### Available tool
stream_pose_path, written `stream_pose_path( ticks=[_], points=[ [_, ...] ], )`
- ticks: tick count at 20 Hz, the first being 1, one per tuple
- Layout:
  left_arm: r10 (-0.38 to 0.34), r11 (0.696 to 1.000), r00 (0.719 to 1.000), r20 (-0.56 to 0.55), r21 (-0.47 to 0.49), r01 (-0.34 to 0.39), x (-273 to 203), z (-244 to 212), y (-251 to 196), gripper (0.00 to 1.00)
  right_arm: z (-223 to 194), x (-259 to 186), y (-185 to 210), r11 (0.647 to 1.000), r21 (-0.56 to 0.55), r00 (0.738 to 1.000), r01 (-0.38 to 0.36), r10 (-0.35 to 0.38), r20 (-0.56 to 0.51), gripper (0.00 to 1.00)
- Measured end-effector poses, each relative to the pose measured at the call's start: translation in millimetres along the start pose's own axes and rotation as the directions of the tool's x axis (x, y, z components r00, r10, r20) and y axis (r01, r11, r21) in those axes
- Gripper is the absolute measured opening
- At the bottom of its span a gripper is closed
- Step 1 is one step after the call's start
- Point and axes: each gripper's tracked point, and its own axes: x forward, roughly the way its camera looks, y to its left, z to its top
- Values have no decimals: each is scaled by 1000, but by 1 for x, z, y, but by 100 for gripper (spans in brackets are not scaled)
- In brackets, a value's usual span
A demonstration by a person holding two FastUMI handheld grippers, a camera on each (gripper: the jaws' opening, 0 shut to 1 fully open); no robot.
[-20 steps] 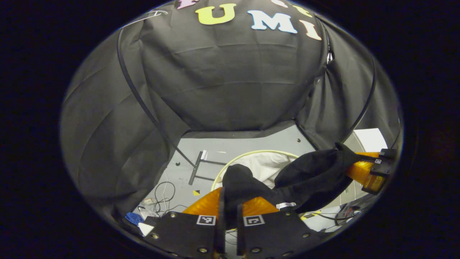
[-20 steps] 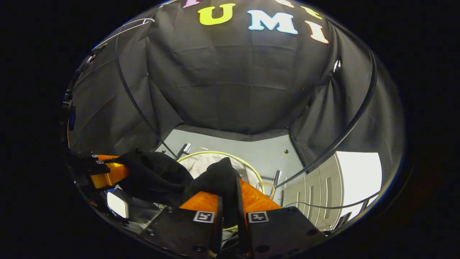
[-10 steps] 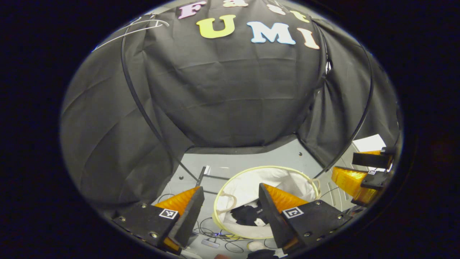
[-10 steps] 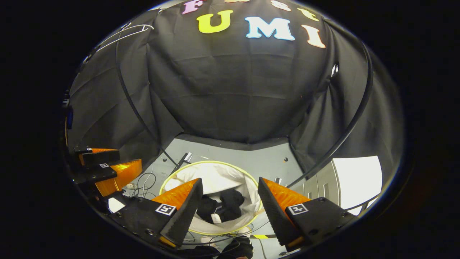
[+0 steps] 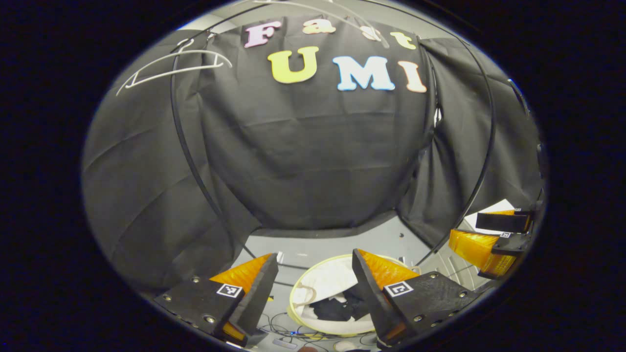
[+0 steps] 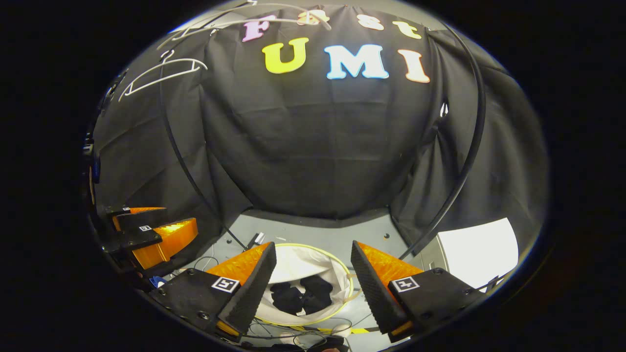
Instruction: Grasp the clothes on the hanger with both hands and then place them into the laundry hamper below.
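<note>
The left gripper has its fingers spread wide apart with nothing between them, and the right gripper is released in the same way, its fingers wide and holding nothing. Both hang above the laundry hamper, a round white cloth basket with a pale yellow rim that stands on the grey floor. The black clothes lie crumpled at the bottom of the hamper, clear of both pairs of fingers; in the left gripper view the same dark heap sits inside the hamper.

In the left gripper view the right gripper shows at the right edge, well apart, its fingers parted. In the right gripper view the left gripper shows at the left edge, also parted.

Loose cables trail on the floor beside the hamper. Up on the left a bare white hanger hangs against the black cloth wall, seen too in the right gripper view.
</note>
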Motion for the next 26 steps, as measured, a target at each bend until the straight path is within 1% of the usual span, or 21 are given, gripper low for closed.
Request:
stream_pose_path(
  ticks=[1, 2, 3, 5, 6, 9, 12, 13, 14, 16, 19, 22, 23, 25, 26],
  points=[
    [-2, 1000, 999, 43, 2, 2, -10, 18, 0, 90, 12, -12, -3, 1000, 1, 1000, -3, 3, 30, 97],
    [0, 1000, 997, 81, 7, -1, -19, 38, -1, 90, 27, -23, -9, 1000, 2, 998, -2, 2, 60, 94],
    [1, 1000, 993, 118, 8, -2, -31, 57, -3, 90, 40, -35, -18, 1000, 2, 996, 4, -4, 91, 97],
    [-1, 1000, 983, 181, -9, 3, -54, 89, -12, 88, 71, -57, -37, 1000, 0, 988, 22, -21, 156, 97],
    [10, 1000, 978, 208, -18, -7, -65, 105, -15, 90, 86, -69, -46, 1000, 4, 981, 23, -23, 191, 93],
    [33, 999, 956, 291, -42, -22, -104, 147, -23, 90, 127, -119, -76, 999, 17, 951, 39, -42, 307, 93],
    [19, 999, 928, 373, -49, -1, -150, 189, -43, 89, 156, -164, -103, 998, 26, 917, 49, -55, 395, 93],
    [8, 999, 917, 398, -37, 7, -165, 201, -52, 89, 164, -179, -110, 998, 27, 905, 48, -55, 421, 96],
    [1, 1000, 907, 421, -22, 9, -181, 213, -56, 89, 167, -194, -115, 999, 24, 896, 45, -51, 441, 93],
    [-8, 1000, 878, 479, 5, 7, -219, 244, -66, 89, 174, -219, -129, 998, 7, 879, 61, -57, 474, 93],
    [-14, 1000, 844, 537, 8, 11, -277, 266, -84, 89, 176, -256, -148, 996, -8, 854, 92, -75, 515, 93],
    [0, 1000, 814, 580, -6, 4, -316, 281, -94, 89, 175, -284, -166, 992, 12, 826, 125, -110, 552, 93],
    [10, 1000, 807, 590, -13, -3, -325, 280, -93, 89, 176, -291, -171, 991, 24, 816, 135, -124, 564, 93],
    [27, 999, 807, 590, -31, -10, -338, 275, -94, 89, 172, -301, -184, 987, 51, 804, 155, -156, 574, 92],
    [34, 999, 814, 580, -40, -14, -341, 272, -94, 89, 168, -308, -188, 985, 68, 802, 158, -168, 573, 96]
  ],
)
